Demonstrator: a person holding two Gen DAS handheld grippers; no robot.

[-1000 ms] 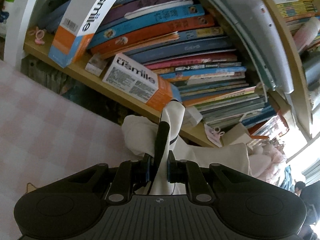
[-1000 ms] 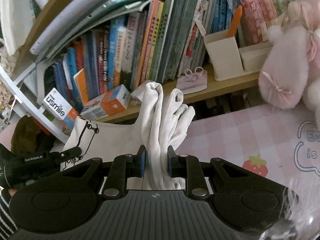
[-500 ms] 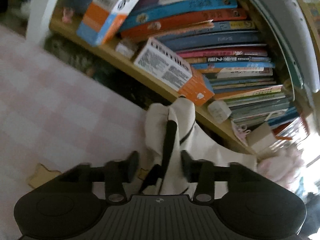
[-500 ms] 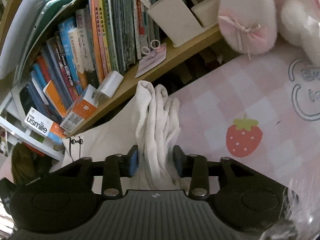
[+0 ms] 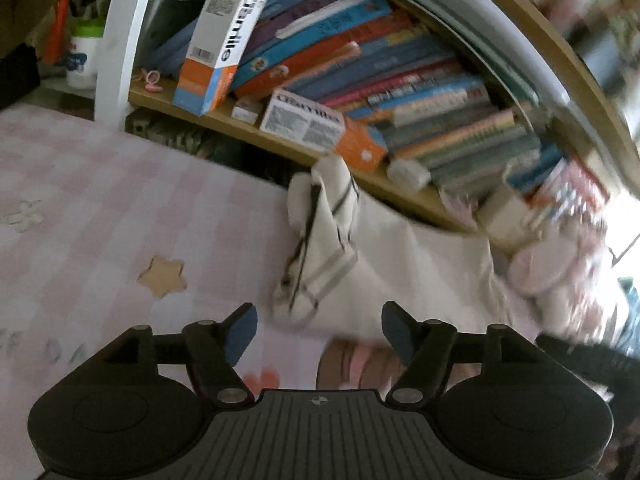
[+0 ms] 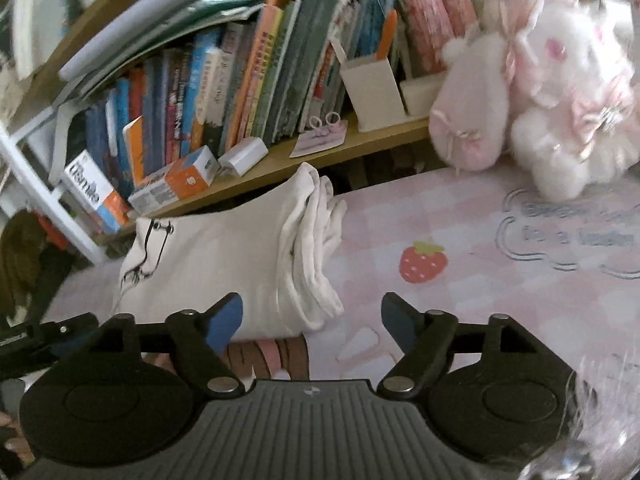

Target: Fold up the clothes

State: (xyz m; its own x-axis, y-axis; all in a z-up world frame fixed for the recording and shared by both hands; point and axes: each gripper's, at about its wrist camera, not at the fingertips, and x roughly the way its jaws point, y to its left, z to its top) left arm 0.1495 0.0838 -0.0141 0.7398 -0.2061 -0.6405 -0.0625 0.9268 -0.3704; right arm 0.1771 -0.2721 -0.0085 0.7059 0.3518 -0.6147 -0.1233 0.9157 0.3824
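Soft matt cloth garment [image 6: 224, 264] — smooth checked mat [image 6: 460, 300]

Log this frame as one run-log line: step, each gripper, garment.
step: release after fold | left gripper: jaws opening, nothing between | right gripper: jaws opening, clear of cloth | white garment: lying folded on pink checked mat

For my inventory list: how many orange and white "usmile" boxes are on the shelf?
2. One box stands leaning against the books at the shelf's left end; the other box lies flat beside it. More may be hidden.
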